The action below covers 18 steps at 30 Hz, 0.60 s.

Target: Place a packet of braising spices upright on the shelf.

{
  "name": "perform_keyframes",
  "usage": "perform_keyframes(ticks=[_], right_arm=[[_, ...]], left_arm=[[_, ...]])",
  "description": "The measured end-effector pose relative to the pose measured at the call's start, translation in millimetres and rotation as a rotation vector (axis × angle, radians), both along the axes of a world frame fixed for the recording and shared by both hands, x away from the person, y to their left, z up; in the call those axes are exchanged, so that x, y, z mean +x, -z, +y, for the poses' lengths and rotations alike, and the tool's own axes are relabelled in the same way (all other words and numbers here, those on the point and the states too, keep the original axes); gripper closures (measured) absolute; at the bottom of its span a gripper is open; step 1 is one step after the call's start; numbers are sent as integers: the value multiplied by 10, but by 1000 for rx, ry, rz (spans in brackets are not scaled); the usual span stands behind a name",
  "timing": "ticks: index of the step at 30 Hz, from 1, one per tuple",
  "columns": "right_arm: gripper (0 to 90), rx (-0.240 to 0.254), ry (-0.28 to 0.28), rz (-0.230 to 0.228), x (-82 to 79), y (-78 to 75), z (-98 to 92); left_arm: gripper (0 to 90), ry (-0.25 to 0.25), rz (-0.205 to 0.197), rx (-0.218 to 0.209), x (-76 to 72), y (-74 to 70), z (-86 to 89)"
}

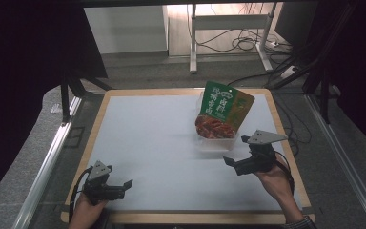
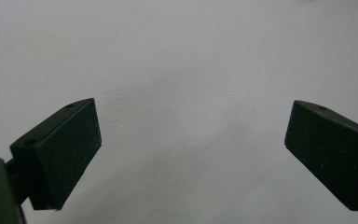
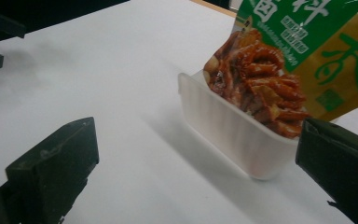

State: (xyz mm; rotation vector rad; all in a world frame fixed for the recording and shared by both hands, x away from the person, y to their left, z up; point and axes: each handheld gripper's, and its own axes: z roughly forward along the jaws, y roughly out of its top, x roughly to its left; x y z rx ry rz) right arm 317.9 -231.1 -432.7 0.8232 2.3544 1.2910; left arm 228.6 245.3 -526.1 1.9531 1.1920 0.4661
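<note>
Two grippers are held low over the white table [image 1: 162, 143], each with its jaws spread wide and nothing between them. The left gripper [image 1: 124, 187] is seen near the table's front left corner, well apart from the goods. The right gripper [image 1: 230, 162] is held just beside a white plastic tub [image 3: 233, 135], near the table's far right. A green and yellow snack packet [image 1: 224, 112] is stood upright in the tub, tilted slightly
</note>
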Motion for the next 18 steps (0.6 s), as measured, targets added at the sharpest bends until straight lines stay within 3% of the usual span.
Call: perform_keyframes(ticks=[10, 18], right_arm=[[0, 21, -22, 0, -88, 142, 29], [0, 9, -33, 17, -117, 298, 58]], left_arm=[[36, 0, 0, 1, 1, 0, -1], [36, 0, 1, -4, 2, 1, 5]])
